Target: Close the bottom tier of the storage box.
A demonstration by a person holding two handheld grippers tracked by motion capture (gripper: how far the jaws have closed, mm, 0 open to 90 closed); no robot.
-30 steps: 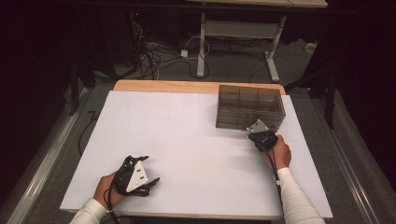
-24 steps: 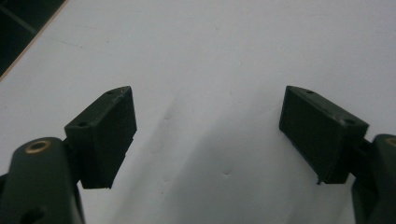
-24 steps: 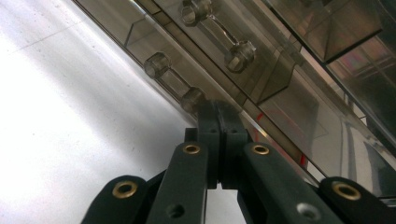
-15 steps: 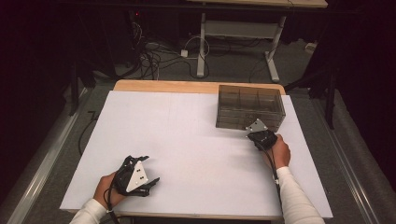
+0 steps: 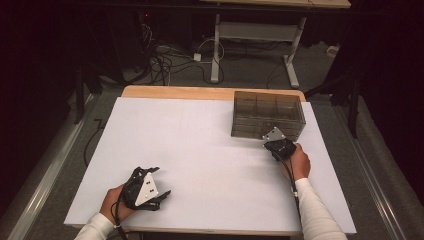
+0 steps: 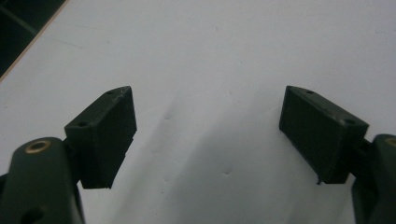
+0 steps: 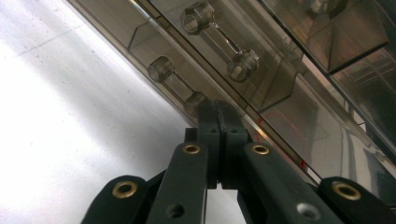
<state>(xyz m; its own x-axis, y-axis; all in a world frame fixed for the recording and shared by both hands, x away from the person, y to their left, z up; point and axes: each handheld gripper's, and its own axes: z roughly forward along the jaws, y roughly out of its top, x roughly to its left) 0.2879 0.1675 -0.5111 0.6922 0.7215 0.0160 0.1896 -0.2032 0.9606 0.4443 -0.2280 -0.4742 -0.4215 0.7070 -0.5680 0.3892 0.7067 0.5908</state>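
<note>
**Right gripper waits at the drawer box**

Nothing has moved in the last second — both hands are in the same spots as before. The right gripper (image 5: 276,144) sits with its jaws pressed tight together, tip right at the lower handle (image 7: 178,86) on the front of the smoky plastic drawer box (image 5: 268,114), near the table's (image 5: 200,150) far right corner. I cannot tell if it touches. The left gripper (image 5: 150,187) rests near the front edge, jaws wide apart, holding nothing. I think a drawer pull comes next — it hasn't started.
</note>
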